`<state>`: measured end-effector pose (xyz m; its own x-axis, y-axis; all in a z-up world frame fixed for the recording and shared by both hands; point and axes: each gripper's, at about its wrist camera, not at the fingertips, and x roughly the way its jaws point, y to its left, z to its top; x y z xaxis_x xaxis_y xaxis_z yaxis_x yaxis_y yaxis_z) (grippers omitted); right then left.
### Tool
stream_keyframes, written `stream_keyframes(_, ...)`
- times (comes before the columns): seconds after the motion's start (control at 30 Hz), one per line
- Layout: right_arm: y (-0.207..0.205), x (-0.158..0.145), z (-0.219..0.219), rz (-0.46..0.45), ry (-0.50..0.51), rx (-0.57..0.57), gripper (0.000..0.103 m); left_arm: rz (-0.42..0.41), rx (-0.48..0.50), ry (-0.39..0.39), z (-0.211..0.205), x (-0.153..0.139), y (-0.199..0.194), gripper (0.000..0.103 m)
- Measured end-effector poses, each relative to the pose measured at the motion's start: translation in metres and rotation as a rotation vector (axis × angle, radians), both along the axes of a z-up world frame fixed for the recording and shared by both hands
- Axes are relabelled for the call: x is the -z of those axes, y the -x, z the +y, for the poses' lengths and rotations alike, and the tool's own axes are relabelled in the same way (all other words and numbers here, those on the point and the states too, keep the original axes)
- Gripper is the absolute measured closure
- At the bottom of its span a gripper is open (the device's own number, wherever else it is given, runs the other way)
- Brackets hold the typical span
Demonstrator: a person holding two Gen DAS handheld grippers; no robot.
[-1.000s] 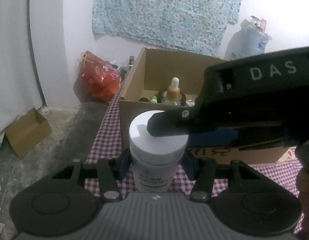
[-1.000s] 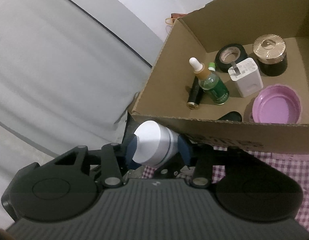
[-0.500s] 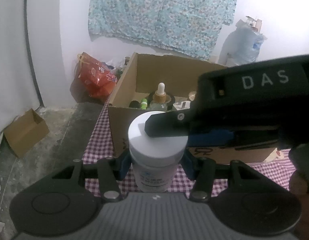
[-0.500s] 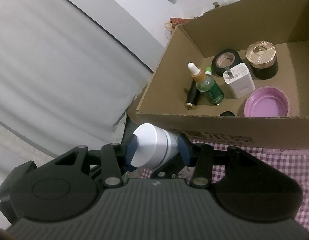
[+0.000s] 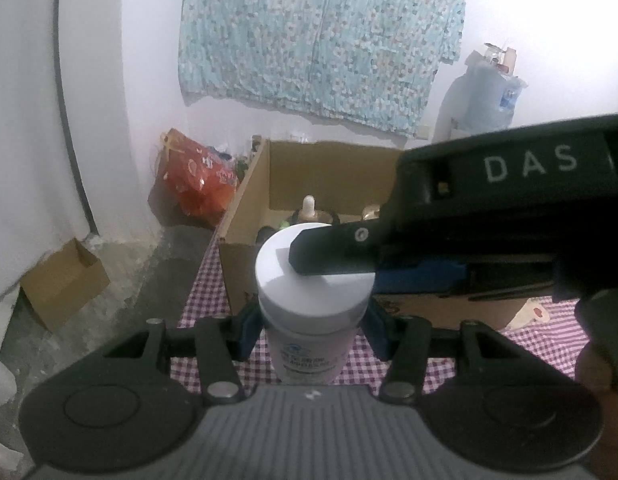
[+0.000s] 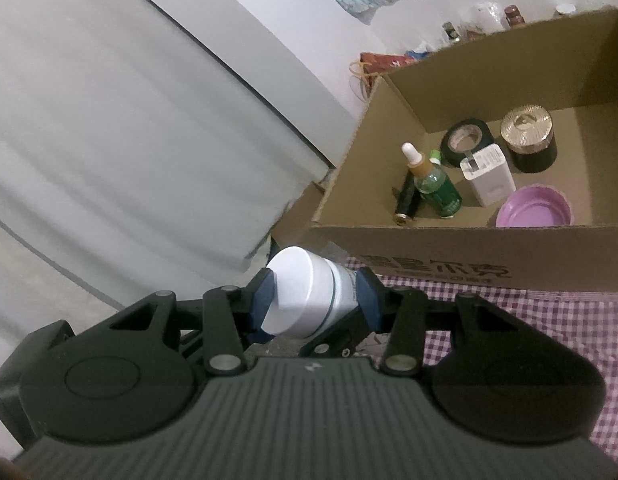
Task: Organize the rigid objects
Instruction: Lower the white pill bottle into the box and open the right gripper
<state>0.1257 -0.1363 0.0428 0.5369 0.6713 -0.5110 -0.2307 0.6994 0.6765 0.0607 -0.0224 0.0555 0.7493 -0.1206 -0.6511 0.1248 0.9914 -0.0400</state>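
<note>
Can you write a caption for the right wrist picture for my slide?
Right tool grips white jar beside cardboard box of small items.

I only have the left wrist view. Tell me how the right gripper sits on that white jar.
Observer: The right gripper is shut on the white jar, with one blue pad on each side of it.
Operator: Report what lies behind the box's near wall. It is hidden from me.
Observer: A purple lid lies hollow side up in the cardboard box, by the near wall.
Operator: Name what is next to it.
Observer: A white charger sits beside it, between the lid and a black tape roll.
</note>
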Motion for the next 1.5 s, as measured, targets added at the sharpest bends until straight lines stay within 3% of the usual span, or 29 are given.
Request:
stream_keyframes(0.3,0.016,-0.047,-0.024,-0.103,-0.022,0.022,0.057,-0.074,0.055,-0.014,-0.023,-0.049,-0.002,0.049)
stream_keyframes(0.5,0.007,-0.082,-0.060,-0.159,0.005,0.074,0.057,-0.098,0.135,0.012,-0.056,-0.071,-0.033,0.049)
stream_keyframes(0.67,-0.012,-0.093,-0.099,-0.161,0.053,0.138,0.056,-0.067,0.207,0.043,-0.092,-0.069,-0.071,0.049)
stream_keyframes(0.83,-0.042,-0.074,-0.141,-0.109,0.060,0.189,0.056,-0.006,0.250,0.040,-0.128,-0.043,-0.114,0.049)
stream_keyframes(1.2,-0.097,0.027,-0.187,0.038,0.028,0.208,0.055,0.147,0.257,0.023,-0.158,0.038,-0.164,0.049)
stream_keyframes(1.23,-0.100,0.034,-0.189,0.049,0.029,0.207,0.059,0.154,0.259,0.024,-0.159,0.043,-0.166,0.049)
stream_keyframes(1.5,-0.111,0.034,-0.173,0.014,0.116,0.189,0.052,0.186,0.277,0.024,-0.158,0.053,-0.173,0.048)
